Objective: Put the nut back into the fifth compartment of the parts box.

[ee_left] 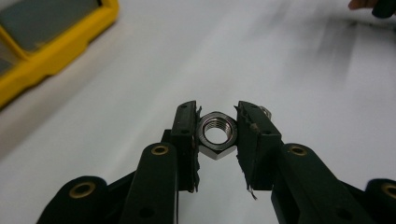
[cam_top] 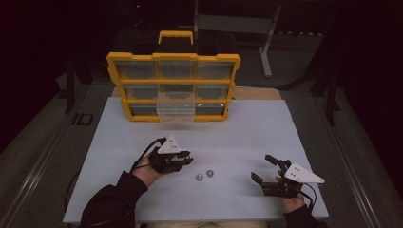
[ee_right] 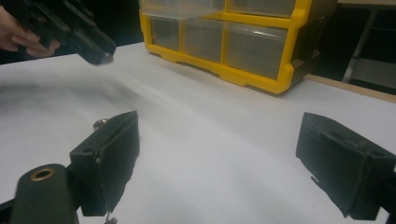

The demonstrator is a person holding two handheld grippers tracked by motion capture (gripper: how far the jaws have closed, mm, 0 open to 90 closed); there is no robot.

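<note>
One nut [ee_left: 216,134] in left tool [ee_left: 217,140]

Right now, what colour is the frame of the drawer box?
Yellow. The drawer box has a yellow frame around clear drawers, best seen in the high view.

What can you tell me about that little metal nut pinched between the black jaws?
The nut is a small six-sided piece of shiny silvery metal with a threaded round hole through its middle. The left gripper is shut on it, one black pad pressing on each side and nothing else touching it. Its hole faces the left gripper view's camera, so it is held on edge. The white table lies blurred behind it. In the high view, two more nuts lie on the table beside that gripper.
</note>
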